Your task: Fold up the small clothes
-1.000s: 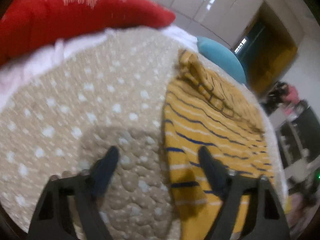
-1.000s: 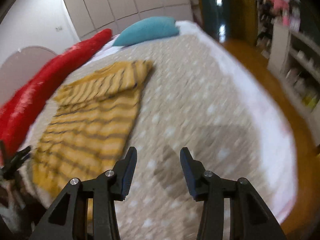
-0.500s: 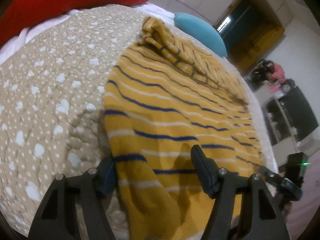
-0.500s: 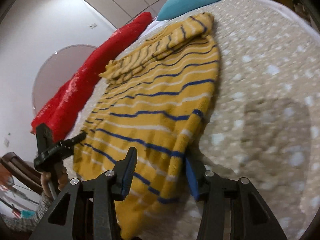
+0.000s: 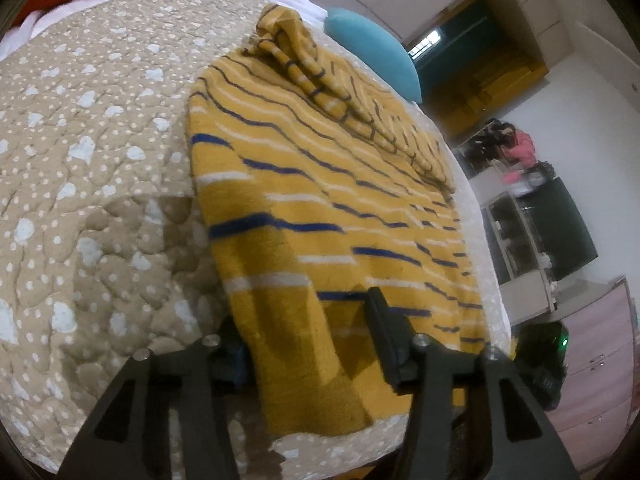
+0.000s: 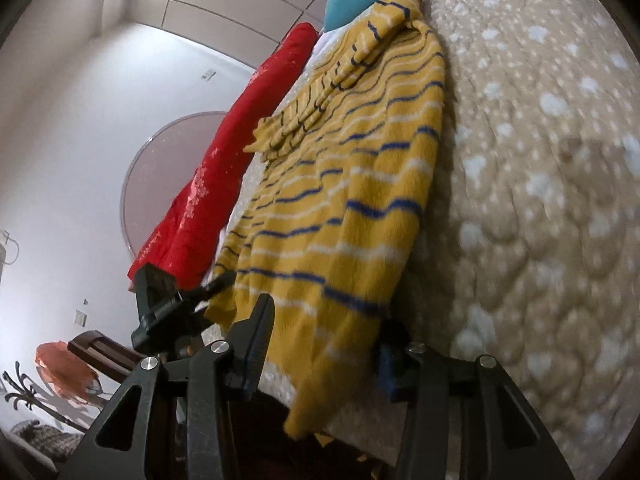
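Observation:
A yellow sweater (image 5: 320,184) with blue and white stripes lies flat on a beige dotted quilt (image 5: 92,152), its sleeves bunched at the far end. My left gripper (image 5: 308,344) is open, its jaws astride the sweater's near left hem corner. My right gripper (image 6: 324,344) is open, its jaws astride the near right hem corner of the sweater (image 6: 340,208). The left gripper (image 6: 168,304) shows in the right wrist view at the hem's other corner. The hem hangs over the bed's edge.
A red pillow (image 6: 224,160) lies along the quilt's far side and a teal pillow (image 5: 372,52) at the head. The quilt (image 6: 540,200) extends right of the sweater. Shelves and a dark cabinet (image 5: 560,232) stand beyond the bed.
Both grippers came down toward the near bed edge and moved in over the sweater's hem corners. The jaws stayed open.

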